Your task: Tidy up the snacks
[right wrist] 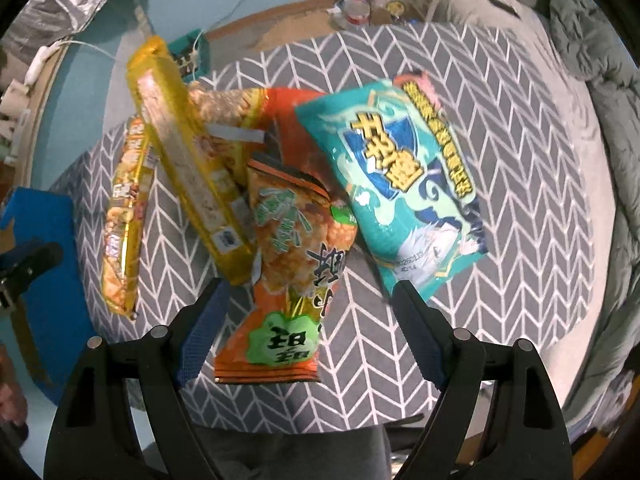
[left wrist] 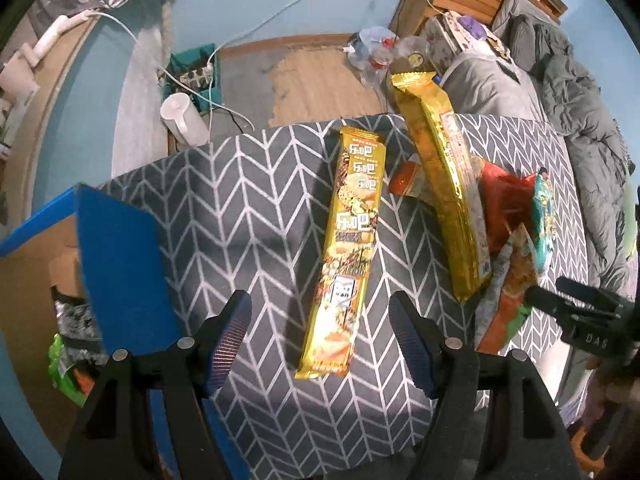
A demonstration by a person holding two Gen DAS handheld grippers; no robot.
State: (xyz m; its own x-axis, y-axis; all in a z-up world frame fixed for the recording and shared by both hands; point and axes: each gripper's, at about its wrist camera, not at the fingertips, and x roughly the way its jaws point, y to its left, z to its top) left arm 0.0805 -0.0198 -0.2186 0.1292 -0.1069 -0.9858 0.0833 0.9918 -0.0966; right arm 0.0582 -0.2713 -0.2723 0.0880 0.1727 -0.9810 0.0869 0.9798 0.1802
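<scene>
Snack packs lie on a grey chevron cloth point(left wrist: 248, 208). A long yellow cracker pack point(left wrist: 350, 248) lies flat ahead of my open, empty left gripper point(left wrist: 320, 340), its near end between the fingers' reach. A second long gold pack point(left wrist: 444, 200) leans on a pile with an orange bag point(left wrist: 508, 304) and a teal bag point(left wrist: 544, 224). In the right wrist view my right gripper point(right wrist: 310, 334) is open, straddling the lower end of the orange bag point(right wrist: 288, 280) without closing on it. The teal bag point(right wrist: 404, 176) lies to its right, the gold packs point(right wrist: 188, 168) to its left.
A blue-edged cardboard box point(left wrist: 116, 264) stands at the left with snack bags inside point(left wrist: 68, 344). A white jug point(left wrist: 182, 118), a teal crate with a power strip point(left wrist: 196, 76) and plastic bottles point(left wrist: 372, 56) sit on the floor beyond. A grey bed point(left wrist: 560, 92) lies to the right.
</scene>
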